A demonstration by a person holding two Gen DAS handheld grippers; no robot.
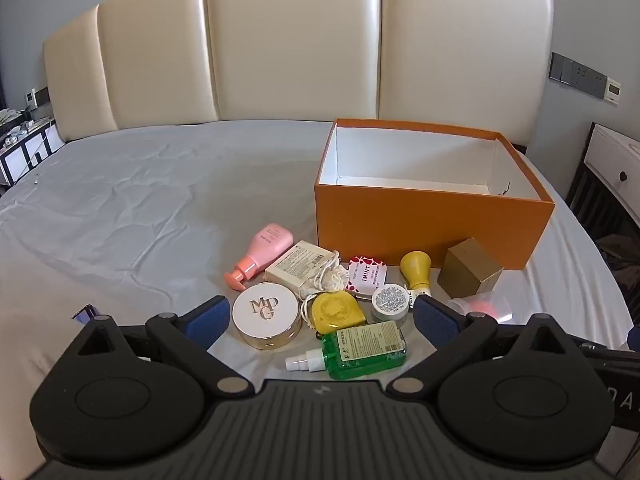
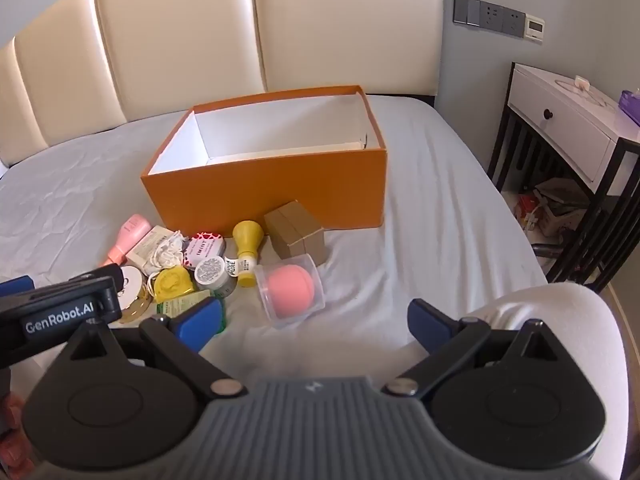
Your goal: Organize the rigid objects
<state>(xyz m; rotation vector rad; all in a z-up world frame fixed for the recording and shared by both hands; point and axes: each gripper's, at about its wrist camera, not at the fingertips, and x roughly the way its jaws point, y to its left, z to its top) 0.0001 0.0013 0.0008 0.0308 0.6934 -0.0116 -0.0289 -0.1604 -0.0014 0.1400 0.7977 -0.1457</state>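
The bed (image 1: 140,200) carries everything, its grey sheet creased, with a cream headboard (image 1: 292,40) behind it. An orange box (image 1: 432,228) sits open on the sheet, lidless, its white inside showing in both views; in the right wrist view it lies left of centre (image 2: 272,188). A white nightstand (image 2: 568,120) stands beside the bed at the right.

Both tongs are spread wide with nothing between the blue pads: the left tongs (image 1: 320,316) hover over the pile of small things, and the right tongs (image 2: 314,320) hover over bare sheet near the clear case.

The small things lie in a cluster just in front of the box. A brown carton (image 1: 468,270) sits tilted, close against the box's front wall. A pink pump bottle (image 1: 260,254) lies on its side at the left of the pile, beside a beige packet (image 1: 298,266) with a white cord (image 1: 328,276) heaped on it. A white round compact (image 1: 266,316) lies nearest the left pad. A green spray bottle (image 1: 360,348) lies flat at the near edge. A clear case with a pink sponge (image 2: 290,288) lies apart at the right of the pile. A yellow bottle (image 1: 418,272) lies with its cap toward the camera, next to a red-and-white tin (image 1: 366,276). A yellow case (image 1: 336,312) and a glittery jar (image 1: 390,304) fill the middle.
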